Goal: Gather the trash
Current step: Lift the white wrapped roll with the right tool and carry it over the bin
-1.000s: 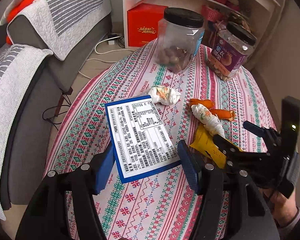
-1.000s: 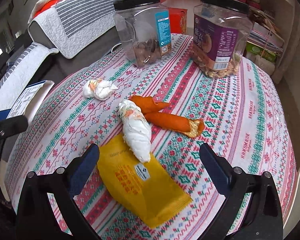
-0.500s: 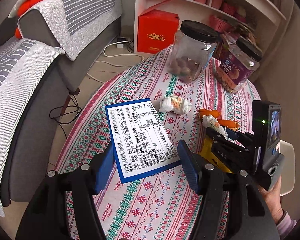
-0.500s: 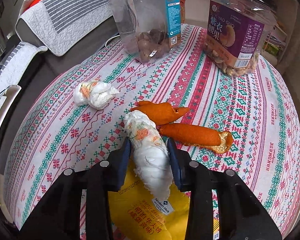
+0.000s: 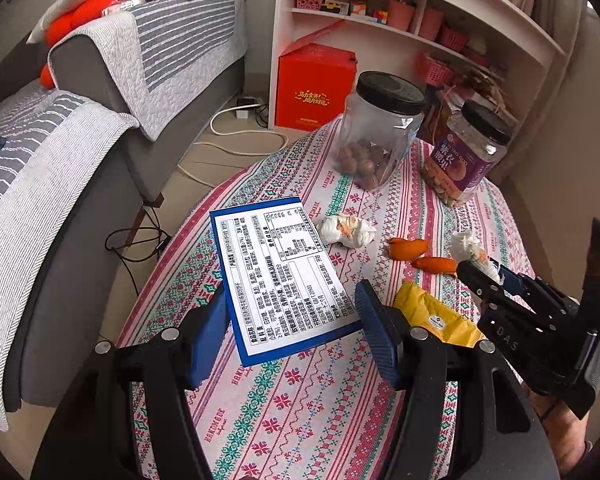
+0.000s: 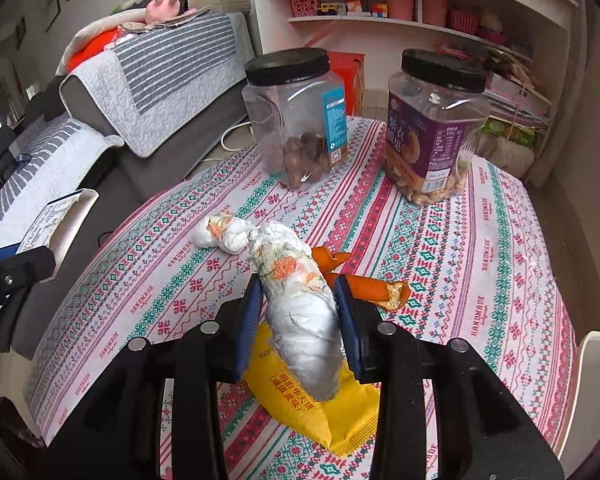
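Lifted off the yellow wrapper (image 6: 324, 412) it lay on a second ago, the crumpled tissue roll (image 6: 300, 312) is clamped in the right gripper (image 6: 300, 312) above the near table (image 6: 480, 260), orange peels (image 6: 364, 284) just right, while the left gripper (image 5: 292, 320) clamps a box (image 5: 280, 276).

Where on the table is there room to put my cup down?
The tablecloth is bare on the right, past the orange peels and in front of the purple-label jar. The strip nearest the sofa is bare too. The middle is crowded: crumpled tissue, peels, yellow wrapper.
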The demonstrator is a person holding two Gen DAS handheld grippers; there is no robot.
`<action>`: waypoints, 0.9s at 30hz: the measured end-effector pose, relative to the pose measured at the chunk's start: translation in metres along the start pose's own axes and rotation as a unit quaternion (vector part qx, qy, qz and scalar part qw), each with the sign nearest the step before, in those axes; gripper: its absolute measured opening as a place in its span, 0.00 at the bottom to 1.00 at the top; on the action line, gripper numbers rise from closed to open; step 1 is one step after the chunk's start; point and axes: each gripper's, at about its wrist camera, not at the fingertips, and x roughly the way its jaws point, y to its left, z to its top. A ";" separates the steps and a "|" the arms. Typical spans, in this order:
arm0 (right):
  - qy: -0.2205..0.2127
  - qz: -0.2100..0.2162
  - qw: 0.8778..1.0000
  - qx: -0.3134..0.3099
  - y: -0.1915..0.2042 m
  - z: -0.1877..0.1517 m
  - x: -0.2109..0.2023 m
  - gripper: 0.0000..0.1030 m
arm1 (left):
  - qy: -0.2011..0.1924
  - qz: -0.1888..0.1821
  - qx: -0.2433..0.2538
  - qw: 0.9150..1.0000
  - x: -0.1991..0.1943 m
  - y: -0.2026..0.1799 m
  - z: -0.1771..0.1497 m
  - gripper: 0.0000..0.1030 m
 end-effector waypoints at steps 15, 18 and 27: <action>-0.038 -0.018 0.999 0.009 -0.035 -0.011 -0.062 0.34 | -0.015 -0.020 0.026 0.999 -0.008 -0.045 -0.011 0.59; -0.047 -0.025 0.998 0.012 -0.045 -0.018 -0.070 0.34 | -0.015 -0.026 0.039 0.999 -0.006 -0.061 -0.013 0.56; -0.057 -0.040 0.996 0.047 -0.084 -0.031 -0.084 0.34 | -0.024 -0.043 0.071 0.996 0.000 -0.103 -0.020 0.55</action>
